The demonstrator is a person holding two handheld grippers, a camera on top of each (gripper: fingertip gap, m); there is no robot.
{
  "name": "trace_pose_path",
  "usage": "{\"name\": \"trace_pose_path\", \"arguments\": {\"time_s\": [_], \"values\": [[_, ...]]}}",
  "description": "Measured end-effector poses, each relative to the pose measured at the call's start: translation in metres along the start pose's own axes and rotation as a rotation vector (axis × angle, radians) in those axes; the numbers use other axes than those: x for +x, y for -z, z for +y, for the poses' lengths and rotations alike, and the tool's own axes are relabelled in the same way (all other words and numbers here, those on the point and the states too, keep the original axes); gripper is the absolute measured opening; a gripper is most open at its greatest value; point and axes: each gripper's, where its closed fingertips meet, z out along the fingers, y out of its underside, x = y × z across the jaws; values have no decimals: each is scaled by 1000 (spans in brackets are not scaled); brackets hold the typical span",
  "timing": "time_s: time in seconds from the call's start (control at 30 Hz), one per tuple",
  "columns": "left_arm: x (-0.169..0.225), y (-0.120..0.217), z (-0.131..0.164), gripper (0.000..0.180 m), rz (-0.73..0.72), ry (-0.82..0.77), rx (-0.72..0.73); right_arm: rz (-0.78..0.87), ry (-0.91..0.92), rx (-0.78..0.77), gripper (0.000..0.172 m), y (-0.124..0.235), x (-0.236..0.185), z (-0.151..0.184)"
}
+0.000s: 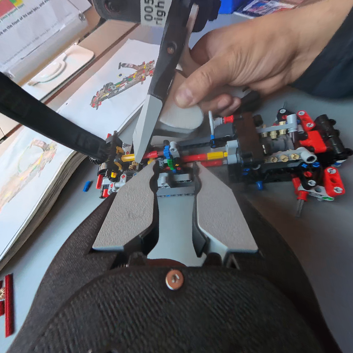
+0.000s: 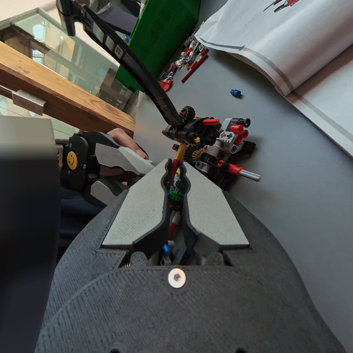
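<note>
You are working on a grey table (image 2: 286,191) with a wooden beam (image 2: 57,91) and glass panes behind it, a green box (image 2: 162,34) at the far end and an open instruction book (image 1: 38,172) just beside the model. The brick-built chassis (image 1: 248,152) lies flat on the table, its long axis running left to right across your left wrist view, the end with the long black curved strip (image 1: 47,122) toward the book. It is a dense frame of black and grey beams with red and yellow axles, blue and green gears and tan pins. Your left gripper (image 1: 174,168) straddles a grey beam block (image 1: 175,183) at the chassis's middle, fingers close on either side; whether they press I cannot tell. Your right gripper (image 2: 174,168) is clamped on the red axle (image 2: 174,168). A loose blue pin (image 2: 235,92) lies between chassis and book.
</note>
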Motion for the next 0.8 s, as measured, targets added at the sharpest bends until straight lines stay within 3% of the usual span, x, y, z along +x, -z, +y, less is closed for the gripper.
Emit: {"name": "trace_pose_path", "arguments": {"time_s": [0.37, 0.63, 0.8], "values": [[-15, 5, 3, 36, -34, -27, 21, 269, 162, -114, 5, -5, 0, 0], [-27, 17, 3, 51, -56, -79, 76, 301, 181, -149, 5, -12, -5, 0], [-62, 29, 7, 56, -160, -82, 85, 290, 170, -147, 5, -14, -5, 2]]}}
